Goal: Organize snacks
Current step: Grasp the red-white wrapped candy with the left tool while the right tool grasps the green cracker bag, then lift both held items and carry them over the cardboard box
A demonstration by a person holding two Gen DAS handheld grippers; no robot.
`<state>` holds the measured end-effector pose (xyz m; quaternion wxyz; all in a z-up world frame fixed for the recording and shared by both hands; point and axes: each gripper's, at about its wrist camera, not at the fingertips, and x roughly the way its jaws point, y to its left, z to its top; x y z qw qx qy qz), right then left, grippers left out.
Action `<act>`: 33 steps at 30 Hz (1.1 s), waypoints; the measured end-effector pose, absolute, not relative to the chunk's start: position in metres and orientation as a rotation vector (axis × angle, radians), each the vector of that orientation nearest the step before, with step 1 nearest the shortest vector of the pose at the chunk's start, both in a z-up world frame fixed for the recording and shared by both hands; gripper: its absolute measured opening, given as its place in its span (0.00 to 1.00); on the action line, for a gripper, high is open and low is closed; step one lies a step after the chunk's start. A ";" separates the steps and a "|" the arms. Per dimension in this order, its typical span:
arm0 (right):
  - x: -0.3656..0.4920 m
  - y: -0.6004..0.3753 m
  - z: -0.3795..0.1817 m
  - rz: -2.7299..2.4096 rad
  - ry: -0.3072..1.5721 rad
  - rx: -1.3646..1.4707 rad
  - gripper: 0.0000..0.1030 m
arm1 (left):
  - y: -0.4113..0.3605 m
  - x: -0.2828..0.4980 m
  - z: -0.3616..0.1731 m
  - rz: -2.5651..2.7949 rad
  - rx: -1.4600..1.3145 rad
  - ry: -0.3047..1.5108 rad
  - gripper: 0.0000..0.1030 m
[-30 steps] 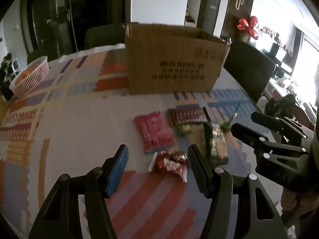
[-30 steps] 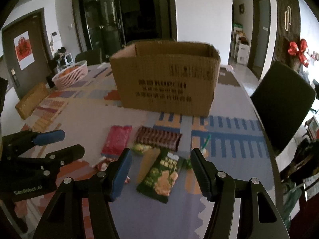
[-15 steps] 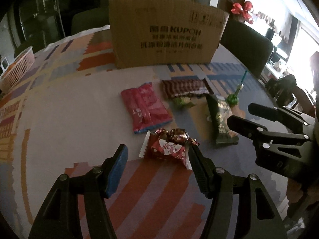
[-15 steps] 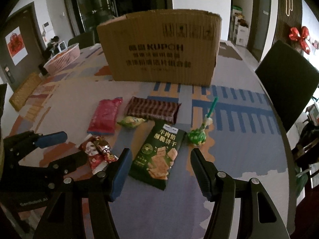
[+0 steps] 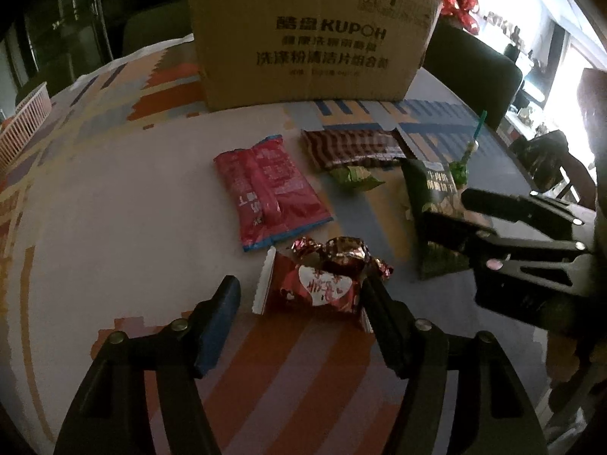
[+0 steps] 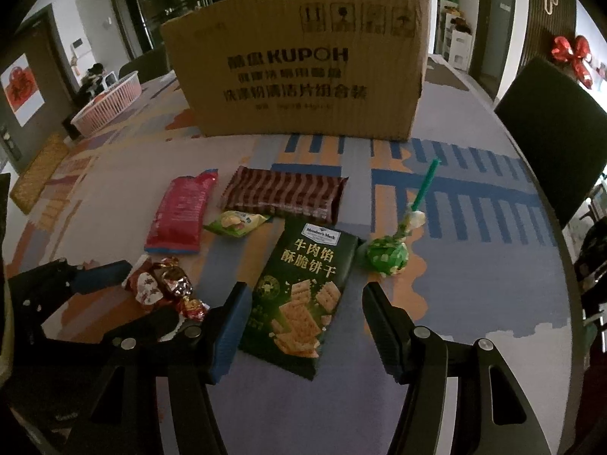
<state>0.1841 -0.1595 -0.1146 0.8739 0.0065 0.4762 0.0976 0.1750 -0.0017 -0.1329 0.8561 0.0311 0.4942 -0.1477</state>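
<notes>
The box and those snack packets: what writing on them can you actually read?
"KUPOH": box, with blurred Chinese lines beneath.
Four handling symbols: box top edge, too small to tell.
"Member's Mark": green packet, small label.
"牛肉馅 酥脆饼干": green packet.
Red packet: white characters, blurred.
Small red packet: characters on a white heart, unreadable.
Door poster: one red character, blurred.

The cardboard box [image 6: 299, 76] is matt brown paperboard with dark print, and the tablecloth [image 6: 474, 265] under it looks like smooth matt cloth in coloured blocks. The green biscuit packet [image 6: 303, 288], the red packet [image 5: 265, 189] and the striped brown packet [image 6: 284, 193] are glossy plastic film; the chocolate candy [image 5: 341, 256] wears crinkled shiny foil. The pink basket [image 6: 110, 108] looks like slatted plastic
</notes>
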 end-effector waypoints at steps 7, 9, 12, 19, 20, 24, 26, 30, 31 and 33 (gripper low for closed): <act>0.191 -0.151 -0.122 0.212 1.013 0.007 0.60 | 0.002 0.173 -0.131 -0.335 0.035 1.023 0.45; 0.190 -0.151 -0.123 0.215 1.013 0.001 0.60 | 0.002 0.171 -0.128 -0.338 0.029 1.020 0.43; 0.188 -0.150 -0.123 0.214 1.002 -0.007 0.50 | 0.002 0.170 -0.127 -0.327 0.036 1.015 0.42; 0.180 -0.150 -0.119 0.234 0.997 0.007 0.43 | 0.009 0.164 -0.123 -0.295 -0.010 1.010 0.42; 0.178 -0.149 -0.116 0.236 0.993 0.007 0.43 | 0.009 0.163 -0.121 -0.292 -0.010 1.005 0.42; 0.172 -0.149 -0.108 0.241 0.972 0.005 0.43 | 0.011 0.157 -0.108 -0.285 -0.023 0.970 0.42; 0.167 -0.149 -0.103 0.245 0.958 0.005 0.43 | 0.011 0.155 -0.102 -0.287 -0.028 0.956 0.42; 0.161 -0.149 -0.090 0.259 0.928 0.007 0.43 | 0.009 0.151 -0.088 -0.294 -0.031 0.921 0.42; 0.159 -0.149 -0.087 0.262 0.919 0.008 0.43 | 0.008 0.150 -0.084 -0.297 -0.032 0.911 0.42; 0.158 -0.150 -0.081 0.266 0.901 0.011 0.43 | 0.008 0.149 -0.077 -0.296 -0.028 0.893 0.42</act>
